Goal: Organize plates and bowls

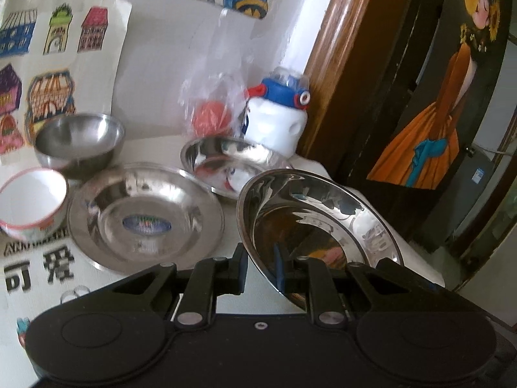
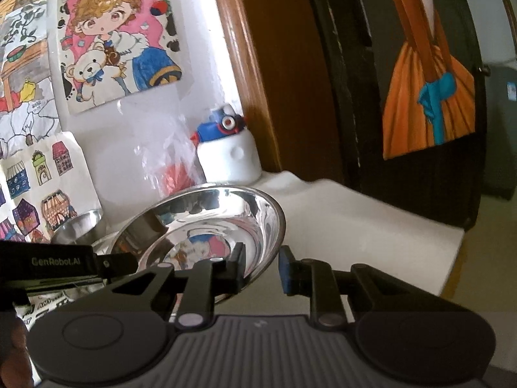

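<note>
Plates, steel: three, round, shiny, shallow with flat rims. One held plate [image 1: 320, 223] is tilted, lifted over the right end of the worktop [image 1: 226, 236]; one labelled plate [image 1: 145, 220] lies flat at centre with an oval sticker in its well; one rear plate [image 1: 226, 165] lies behind it, near the bottle.
Bowls: two. One steel bowl [image 1: 80, 142], deep, brushed grey, stands at the back left; one ceramic bowl [image 1: 30, 203], white inside with a pink rim and printed outside, stands just in front of it, beside the labelled plate.
Left gripper [image 1: 260, 268]: black, fingers narrowed on the near rim of the held plate, one finger outside, the blue-padded one inside.
Right gripper [image 2: 261, 268]: black, fingers parted, nothing between them; its left finger lies in front of the held plate's edge, contact cannot be told.
Bottle [image 1: 278, 119]: one, white squat body, blue and red cap, at the back by the wooden frame.
Plastic bag [image 1: 213, 97]: one, clear, crinkled, with something red inside.
Worktop covering: white, with printed black characters at the left.
Wall drawings [image 1: 42, 32]: several coloured paper sheets.
</note>
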Motion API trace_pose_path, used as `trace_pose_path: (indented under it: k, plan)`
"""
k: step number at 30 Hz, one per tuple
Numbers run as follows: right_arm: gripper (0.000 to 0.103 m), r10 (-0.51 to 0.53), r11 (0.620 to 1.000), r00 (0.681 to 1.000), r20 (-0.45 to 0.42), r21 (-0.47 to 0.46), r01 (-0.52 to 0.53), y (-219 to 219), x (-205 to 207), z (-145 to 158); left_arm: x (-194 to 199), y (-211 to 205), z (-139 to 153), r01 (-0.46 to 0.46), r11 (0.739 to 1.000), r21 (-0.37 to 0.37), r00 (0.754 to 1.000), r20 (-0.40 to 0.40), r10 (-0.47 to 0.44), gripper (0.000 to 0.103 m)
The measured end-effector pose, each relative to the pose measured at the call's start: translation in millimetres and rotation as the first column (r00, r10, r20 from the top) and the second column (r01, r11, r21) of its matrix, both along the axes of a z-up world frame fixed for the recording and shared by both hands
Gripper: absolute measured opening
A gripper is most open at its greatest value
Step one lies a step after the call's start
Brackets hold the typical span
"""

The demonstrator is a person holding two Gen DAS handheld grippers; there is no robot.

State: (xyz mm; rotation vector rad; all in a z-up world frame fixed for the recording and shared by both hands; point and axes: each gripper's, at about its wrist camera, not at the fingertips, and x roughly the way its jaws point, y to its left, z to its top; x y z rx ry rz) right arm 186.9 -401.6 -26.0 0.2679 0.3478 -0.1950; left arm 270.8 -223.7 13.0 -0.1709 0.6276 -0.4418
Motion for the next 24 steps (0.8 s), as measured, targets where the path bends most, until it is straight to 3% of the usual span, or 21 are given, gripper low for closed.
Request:
trace_pose_path:
  k: [12, 24]
  plan:
    - [0.025, 0.078, 0.985, 0.996, -0.035, -0.154, -0.082, 19, 99, 24, 74, 4, 25, -0.058, 0.996, 0.066, 0.996, 0.069, 0.054, 0.018]
    - [0.026, 0.104, 0.975, 0.985, -0.139, -0.179, -0.129, 20, 164, 15, 146, 1, 7, -0.069, 0.986, 0.15, 0.997, -0.016, 0.072, 0.018]
